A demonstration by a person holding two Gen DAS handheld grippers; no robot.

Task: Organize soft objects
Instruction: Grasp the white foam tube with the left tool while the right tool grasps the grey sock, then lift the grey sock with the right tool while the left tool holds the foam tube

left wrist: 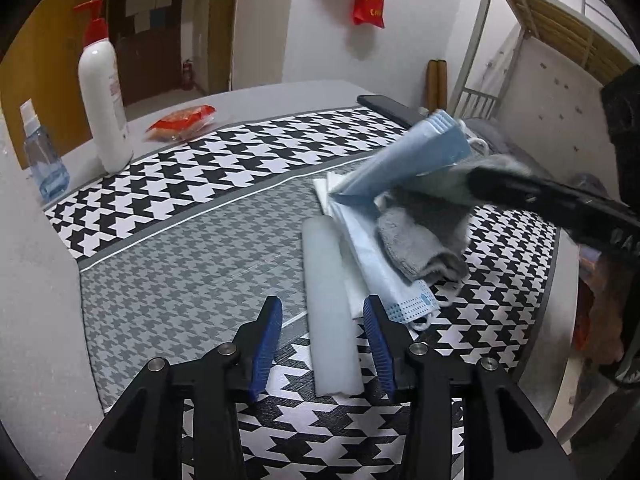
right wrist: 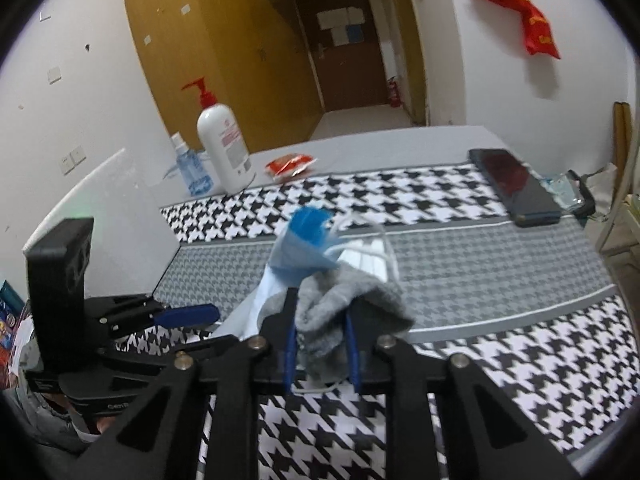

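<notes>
My right tongs [right wrist: 320, 344] are pinching a grey cloth [right wrist: 344, 300], and a blue mask [right wrist: 298, 252] is caught up with it, its white ear loops [right wrist: 376, 240] trailing off to the right; I cannot tell whether the pads press the mask itself or only the cloth. From the left wrist view the same bundle hangs tilted above the mat [left wrist: 200, 264], the mask [left wrist: 416, 152] uppermost and the cloth [left wrist: 424, 240] drooping beneath it, its lower end on or just over a second mask [left wrist: 404, 300] that lies flat on the mat. My left tongs [left wrist: 324, 344] are spread and grip nothing; a pale translucent strip [left wrist: 330, 304] lies on the mat between their blue fingers [left wrist: 266, 344], clear of both pads, with the flat mask just beside the right-hand finger. Farther back on the desk [left wrist: 256, 98] stand a pump bottle [left wrist: 104, 100] and a spray bottle [left wrist: 42, 156], with a red packet [left wrist: 182, 122] near them and a phone [right wrist: 516, 184] off to the right.
</notes>
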